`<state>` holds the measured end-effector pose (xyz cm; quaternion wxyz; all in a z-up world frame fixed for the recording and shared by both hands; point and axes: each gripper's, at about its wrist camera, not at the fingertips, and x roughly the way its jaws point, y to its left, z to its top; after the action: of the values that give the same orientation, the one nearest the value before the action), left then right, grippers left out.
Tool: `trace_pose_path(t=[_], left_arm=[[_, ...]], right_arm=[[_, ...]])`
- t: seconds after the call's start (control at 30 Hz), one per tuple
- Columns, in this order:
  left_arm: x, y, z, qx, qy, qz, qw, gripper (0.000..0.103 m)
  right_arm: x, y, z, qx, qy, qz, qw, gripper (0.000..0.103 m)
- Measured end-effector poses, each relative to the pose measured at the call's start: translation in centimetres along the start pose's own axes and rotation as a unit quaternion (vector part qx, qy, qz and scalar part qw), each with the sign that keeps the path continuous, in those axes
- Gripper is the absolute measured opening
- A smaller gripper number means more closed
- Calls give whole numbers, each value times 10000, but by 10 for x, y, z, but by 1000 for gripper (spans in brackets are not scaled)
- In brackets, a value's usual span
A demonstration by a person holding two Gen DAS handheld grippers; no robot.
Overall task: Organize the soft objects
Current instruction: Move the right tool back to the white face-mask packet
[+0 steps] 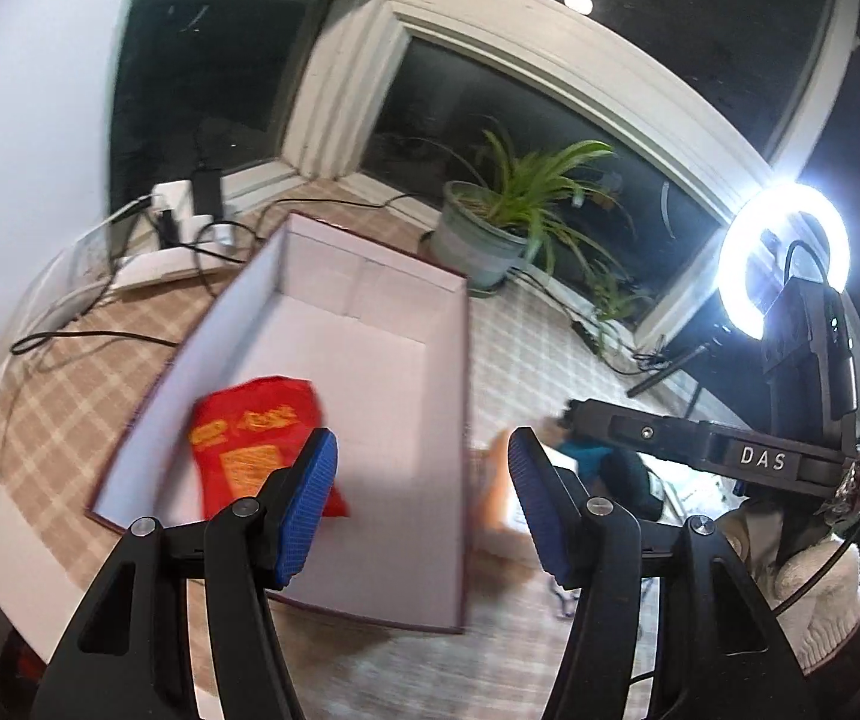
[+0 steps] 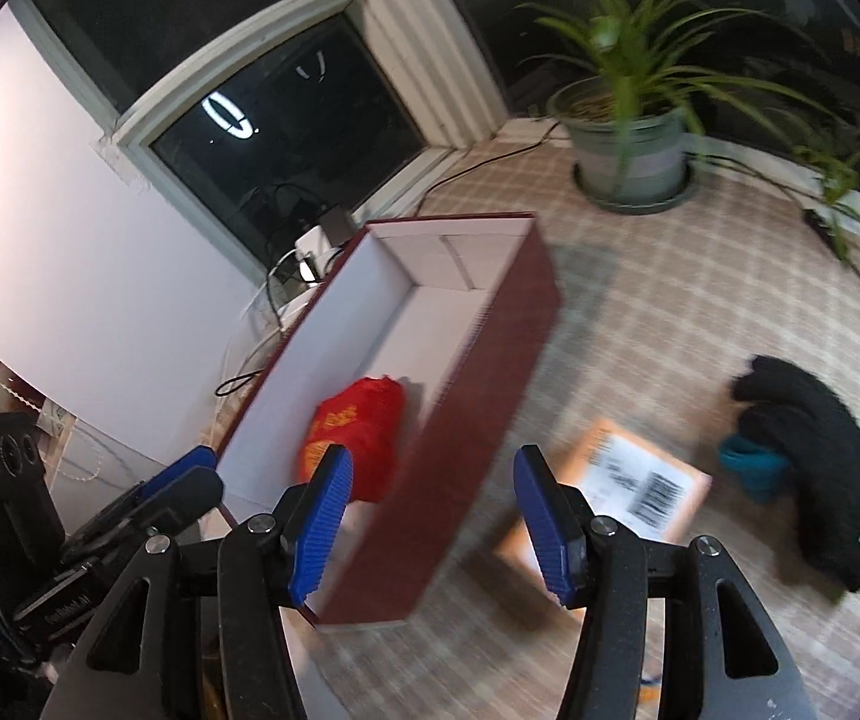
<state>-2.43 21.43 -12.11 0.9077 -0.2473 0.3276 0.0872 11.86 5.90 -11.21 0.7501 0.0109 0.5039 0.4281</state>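
Both tongs hang open and empty. The red pouch (image 2: 355, 447) already lies in the maroon box (image 2: 478, 420). The black knit hat (image 2: 814, 456), probably over a teal item, lies on the bench right of the box, nearer the right tongs (image 2: 430, 522), its long axis running toward the near right; the left tongs (image 1: 421, 507) hover over the box.

In front of my left tool (image 1: 421, 504), which has black arms and blue ribbed pads (image 1: 310, 504), I see a box (image 1: 370, 360) that is white inside with a dark red edge. In it lies a red pouch (image 1: 256, 444) with yellow-orange print. My right tool (image 2: 430, 522) shows the same black and blue. Just ahead of it the box (image 2: 490, 420) has a dark maroon outer wall. To its right lie an orange packet (image 2: 628, 480) with a white barcode label, a black knitted piece (image 2: 814, 450) and something teal (image 2: 751, 468). The tabletop cloth (image 2: 670, 312) is beige with white checks. Farther ahead stands a grey-green pot (image 2: 628, 150) with green leaves.
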Motion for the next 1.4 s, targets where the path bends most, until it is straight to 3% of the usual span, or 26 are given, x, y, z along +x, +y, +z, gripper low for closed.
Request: trace_pose_path(t=[0.23,0.53,0.77,1.07,1.4], left_arm=[[9,-47,-10,171,63,-275,9995,59],[37,-120,-29,472,307,-674,9961,59],[64,-178,-54,637,626,-963,9913,59],[110,-245,-96,729,1263,-1219,9818,59],[165,-292,-121,866,1769,-1267,9722,59]], right_arm=[[-55,-56,-26,223,-266,-151,9993,53],[-148,-150,-72,510,-672,-765,9935,53],[-202,-235,-107,798,-608,-1266,9869,53],[-226,-331,-126,1281,-312,-1497,9799,53],[-204,-355,-132,922,96,-1605,9827,53]])
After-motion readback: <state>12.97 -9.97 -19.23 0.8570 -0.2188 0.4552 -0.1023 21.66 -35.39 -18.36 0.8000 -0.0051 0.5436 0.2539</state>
